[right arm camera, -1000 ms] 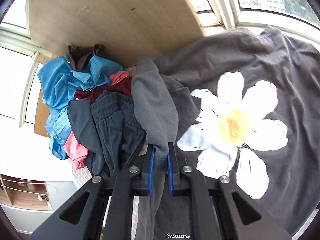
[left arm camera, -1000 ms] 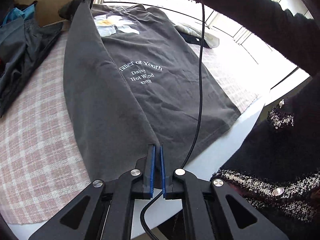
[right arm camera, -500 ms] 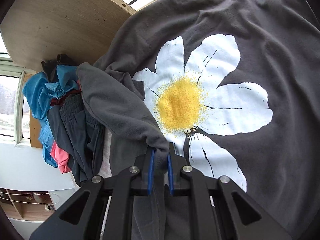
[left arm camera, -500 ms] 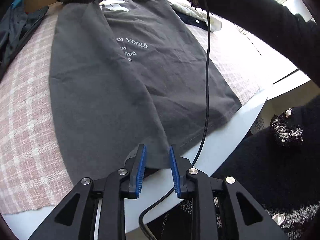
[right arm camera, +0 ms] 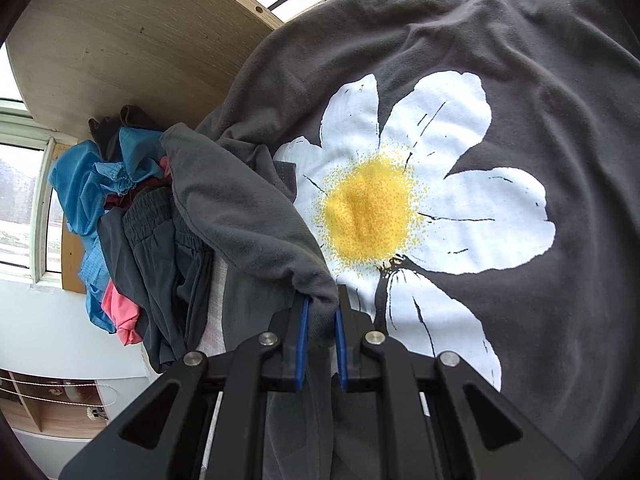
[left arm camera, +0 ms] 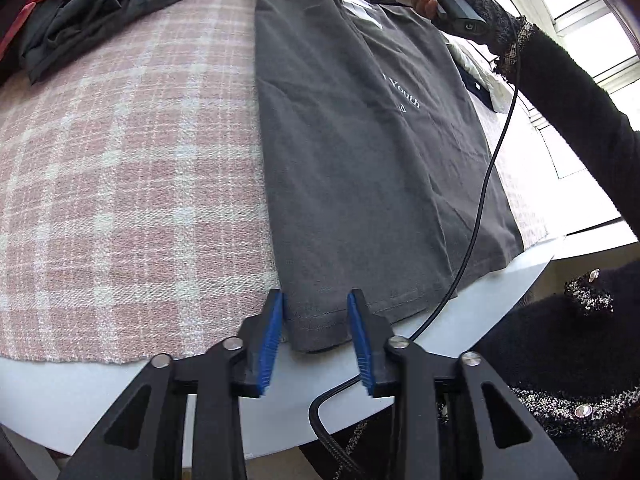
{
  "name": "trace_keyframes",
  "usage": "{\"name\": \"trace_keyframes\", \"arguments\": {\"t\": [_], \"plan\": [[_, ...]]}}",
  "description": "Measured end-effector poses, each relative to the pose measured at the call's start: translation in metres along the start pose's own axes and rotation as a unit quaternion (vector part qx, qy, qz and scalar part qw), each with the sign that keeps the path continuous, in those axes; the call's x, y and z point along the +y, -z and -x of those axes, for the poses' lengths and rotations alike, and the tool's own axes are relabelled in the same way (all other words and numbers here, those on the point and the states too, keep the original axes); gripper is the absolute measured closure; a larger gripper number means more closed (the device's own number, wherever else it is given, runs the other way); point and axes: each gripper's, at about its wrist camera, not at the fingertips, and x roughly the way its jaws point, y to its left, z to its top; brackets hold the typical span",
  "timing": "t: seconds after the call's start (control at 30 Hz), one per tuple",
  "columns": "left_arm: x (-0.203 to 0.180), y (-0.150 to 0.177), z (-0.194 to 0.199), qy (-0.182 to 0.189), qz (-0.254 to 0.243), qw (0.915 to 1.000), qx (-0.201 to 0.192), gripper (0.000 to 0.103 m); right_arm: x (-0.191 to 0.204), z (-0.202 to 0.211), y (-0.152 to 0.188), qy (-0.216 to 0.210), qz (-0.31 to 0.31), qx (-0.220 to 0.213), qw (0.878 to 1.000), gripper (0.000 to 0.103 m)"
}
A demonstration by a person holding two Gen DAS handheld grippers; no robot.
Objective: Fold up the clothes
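Side fold just landed: a second ago the left gripper [left arm camera: 316, 340] was pinching the hem corner of the dark grey T-shirt [left arm camera: 360, 152] with that edge lifted; now the folded flap lies flat on the shirt body and the jaws stand apart around the hem corner, pads not pressing on it, closing again at this moment with cloth between them. The right gripper [right arm camera: 320, 344] has sunk toward the shirt and keeps its jaws nearly closed on a bunch of sleeve/shoulder fabric, just left of the daisy print [right arm camera: 400, 216], which sits ahead and right of the jaws. Reads as first lengthwise fold done at the hem end, shoulder end not yet released. Shirt lies on the pink plaid cloth [left arm camera: 120, 200] over the worktop [left arm camera: 100, 400], stretching ahead of the left jaws; hem overhangs the cloth edge slightly. No containers in view; unfolded clothes pile [right arm camera: 120, 220] sits loose, left of the right jaws. Black cable [left arm camera: 480, 208] crosses the shirt to the right of the left jaws.
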Motion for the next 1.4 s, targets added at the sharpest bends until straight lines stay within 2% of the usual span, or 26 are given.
{"name": "trace_keyframes", "arguments": {"t": [0.03, 0.17, 0.23, 0.3, 0.33, 0.43, 0.5, 0.6, 0.67, 0.77, 0.8, 0.9, 0.97, 1.03, 1.07, 1.1, 1.27, 1.4], "plan": [[-0.003, 0.000, -0.002, -0.003, -0.010, 0.9999, 0.004, 0.095, 0.000, -0.001, 0.000, 0.011, 0.005, -0.002, 1.000, 0.089], [-0.003, -0.001, 0.002, -0.011, -0.025, 0.9994, 0.019, 0.092, 0.014, -0.001, 0.005, 0.017, 0.049, -0.006, 0.999, 0.089], [0.001, -0.013, 0.019, -0.021, -0.030, 0.9993, 0.010, 0.091, 0.023, 0.000, 0.008, 0.021, 0.070, -0.006, 0.997, 0.089], [0.006, -0.025, 0.036, -0.031, -0.035, 0.9989, 0.000, 0.082, 0.032, 0.000, 0.007, 0.050, 0.096, -0.004, 0.994, 0.089], [0.007, -0.040, 0.043, -0.041, -0.045, 0.9982, -0.008, 0.078, 0.037, 0.003, 0.005, 0.071, 0.109, -0.003, 0.991, 0.088], [0.008, -0.085, 0.057, -0.065, -0.076, 0.9946, -0.028, 0.078, 0.056, 0.026, 0.004, 0.112, 0.157, -0.023, 0.981, 0.083], [0.006, -0.116, 0.054, -0.065, -0.101, 0.9921, -0.036, 0.078, 0.087, 0.042, 0.001, 0.136, 0.212, -0.052, 0.966, 0.076], [0.004, -0.151, 0.039, -0.035, -0.122, 0.9910, -0.043, 0.078, 0.135, 0.049, -0.006, 0.156, 0.299, -0.077, 0.938, 0.055], [0.000, -0.169, 0.023, -0.012, -0.131, 0.9904, -0.042, 0.078, 0.168, 0.036, -0.012, 0.165, 0.353, -0.075, 0.918, 0.055], [-0.007, -0.176, -0.005, 0.018, -0.144, 0.9890, -0.025, 0.078, 0.204, -0.015, -0.021, 0.241, 0.417, -0.055, 0.875, 0.055], [-0.010, -0.176, -0.012, 0.027, -0.148, 0.9885, -0.020, 0.078, 0.210, -0.031, -0.026, 0.254, 0.424, -0.042, 0.868, 0.055], [-0.014, -0.173, -0.023, 0.058, -0.146, 0.9876, -0.014, 0.078, 0.217, -0.067, -0.040, 0.279, 0.426, -0.008, 0.861, 0.055], [-0.013, -0.170, -0.028, 0.063, -0.148, 0.9870, -0.010, 0.078, 0.220, -0.083, -0.048, 0.297, 0.427, 0.003, 0.854, 0.055], [-0.011, -0.167, -0.032, 0.064, -0.151, 0.9865, -0.006, 0.078, 0.215, -0.092, -0.055, 0.308, 0.420, 0.022, 0.853, 0.059], [-0.009, -0.165, -0.034, 0.065, -0.151, 0.9864, -0.006, 0.078, 0.211, -0.091, -0.058, 0.304, 0.412, 0.030, 0.859, 0.069], [-0.008, -0.164, -0.036, 0.066, -0.151, 0.9862, -0.005, 0.076, 0.207, -0.088, -0.061, 0.295, 0.401, 0.036, 0.866, 0.099], [-0.003, -0.163, -0.036, 0.080, -0.152, 0.9850, -0.008, 0.075, 0.175, -0.029, -0.074, 0.210, 0.337, -0.006, 0.918, 0.097], [-0.003, -0.164, -0.037, 0.083, -0.154, 0.9846, -0.006, 0.075, 0.133, 0.016, -0.089, 0.164, 0.273, -0.047, 0.947, 0.097]]}}
